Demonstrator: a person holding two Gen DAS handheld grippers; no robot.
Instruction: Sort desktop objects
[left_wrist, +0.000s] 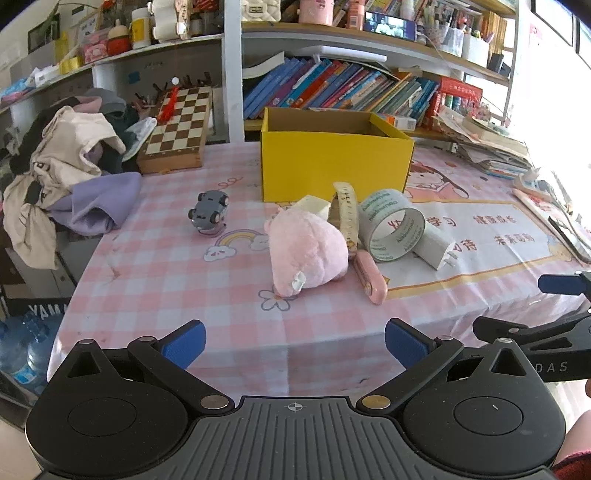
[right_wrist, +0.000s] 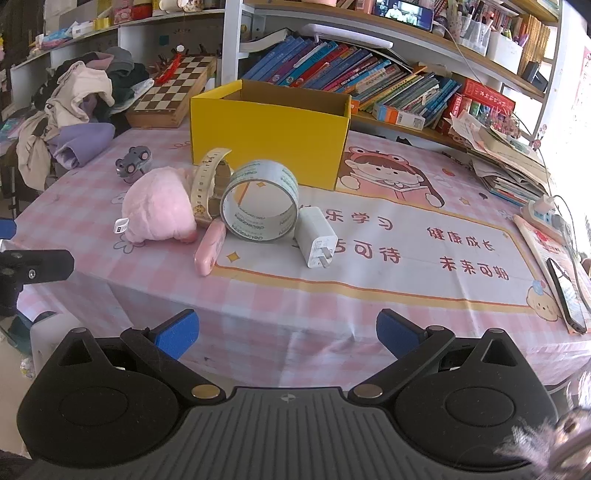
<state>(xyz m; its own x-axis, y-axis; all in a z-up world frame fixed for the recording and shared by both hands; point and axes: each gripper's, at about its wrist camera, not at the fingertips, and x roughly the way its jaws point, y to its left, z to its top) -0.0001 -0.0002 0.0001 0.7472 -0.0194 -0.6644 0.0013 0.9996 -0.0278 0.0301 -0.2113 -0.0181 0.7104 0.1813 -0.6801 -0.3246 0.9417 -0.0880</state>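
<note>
A yellow open box (left_wrist: 334, 162) (right_wrist: 269, 133) stands at the back of the pink checked table. In front of it lie a pink plush toy (left_wrist: 304, 254) (right_wrist: 157, 206), a cream strap (left_wrist: 347, 214) (right_wrist: 205, 184), a roll of clear tape (left_wrist: 393, 225) (right_wrist: 260, 201), a white charger plug (left_wrist: 436, 245) (right_wrist: 316, 236), a pink flat case (left_wrist: 371, 277) (right_wrist: 210, 247) and a grey toy car (left_wrist: 208, 214) (right_wrist: 133, 160). My left gripper (left_wrist: 295, 343) is open and empty over the table's near edge. My right gripper (right_wrist: 286, 334) is open and empty, also at the near edge.
A heap of clothes (left_wrist: 70, 170) and a chessboard box (left_wrist: 177, 129) sit at the back left. Bookshelves (right_wrist: 351, 74) rise behind the box. Stacked papers (right_wrist: 506, 155), a power strip (right_wrist: 546, 214) and a phone (right_wrist: 565, 291) lie on the right. Water bottles (left_wrist: 22, 350) stand on the floor.
</note>
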